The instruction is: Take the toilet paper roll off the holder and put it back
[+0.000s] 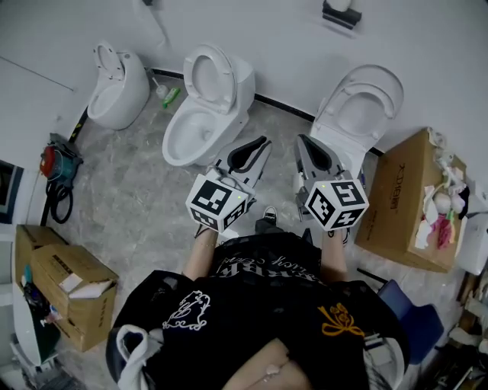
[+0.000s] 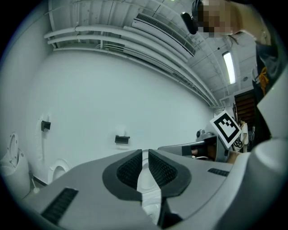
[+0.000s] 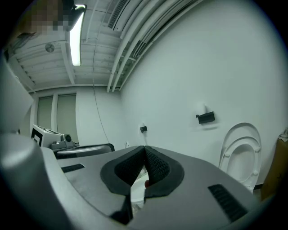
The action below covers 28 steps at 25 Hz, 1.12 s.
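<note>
Facing the wall (image 1: 274,38), I am holding nothing: right fingers (image 3: 155,167) pressed together, left fingers (image 2: 130,168) a slit apart. The toilet paper roll (image 1: 340,4) seems to be sitting on its holder (image 1: 341,17) at upper right, well ahead of my nearer right gripper (image 1: 303,143).

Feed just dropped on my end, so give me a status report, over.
Both empty: right gripper shut, left gripper a crack apart. The toilet paper roll sits on its wall holder, untouched. A toilet, lid up, stands below the holder.

Left gripper (image 1: 264,142) jaws barely apart, right gripper (image 1: 300,139) jaws together.
</note>
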Motion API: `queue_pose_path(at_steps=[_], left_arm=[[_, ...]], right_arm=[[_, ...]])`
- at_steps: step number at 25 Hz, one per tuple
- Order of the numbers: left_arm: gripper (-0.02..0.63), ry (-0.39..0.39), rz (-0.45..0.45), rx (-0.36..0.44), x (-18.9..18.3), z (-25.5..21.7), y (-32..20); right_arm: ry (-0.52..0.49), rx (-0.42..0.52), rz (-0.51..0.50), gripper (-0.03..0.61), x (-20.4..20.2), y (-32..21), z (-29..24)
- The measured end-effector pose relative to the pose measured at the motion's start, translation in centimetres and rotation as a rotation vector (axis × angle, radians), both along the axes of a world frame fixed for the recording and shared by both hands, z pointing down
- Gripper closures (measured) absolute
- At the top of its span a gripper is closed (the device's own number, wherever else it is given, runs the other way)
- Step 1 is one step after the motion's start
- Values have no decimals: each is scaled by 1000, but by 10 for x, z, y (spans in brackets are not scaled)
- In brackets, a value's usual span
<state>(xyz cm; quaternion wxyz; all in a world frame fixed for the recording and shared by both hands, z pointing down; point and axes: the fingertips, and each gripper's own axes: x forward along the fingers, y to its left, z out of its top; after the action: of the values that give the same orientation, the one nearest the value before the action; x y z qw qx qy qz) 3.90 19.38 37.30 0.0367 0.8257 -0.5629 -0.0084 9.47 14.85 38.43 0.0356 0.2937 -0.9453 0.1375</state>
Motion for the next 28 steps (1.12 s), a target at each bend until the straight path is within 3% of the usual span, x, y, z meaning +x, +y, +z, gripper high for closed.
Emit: queue_pose_path(at_steps=[11, 19, 28], left_arm=[[569, -31, 7, -13, 10, -3, -135], [569, -28, -12, -39, 6, 4, -181], [569, -38, 62, -72, 13, 8, -229]], right_arm=[[-34, -29, 16, 564, 10, -142, 3], [-40, -65, 9, 563, 12, -183, 16], [-46, -98, 80, 563, 21, -221, 25]])
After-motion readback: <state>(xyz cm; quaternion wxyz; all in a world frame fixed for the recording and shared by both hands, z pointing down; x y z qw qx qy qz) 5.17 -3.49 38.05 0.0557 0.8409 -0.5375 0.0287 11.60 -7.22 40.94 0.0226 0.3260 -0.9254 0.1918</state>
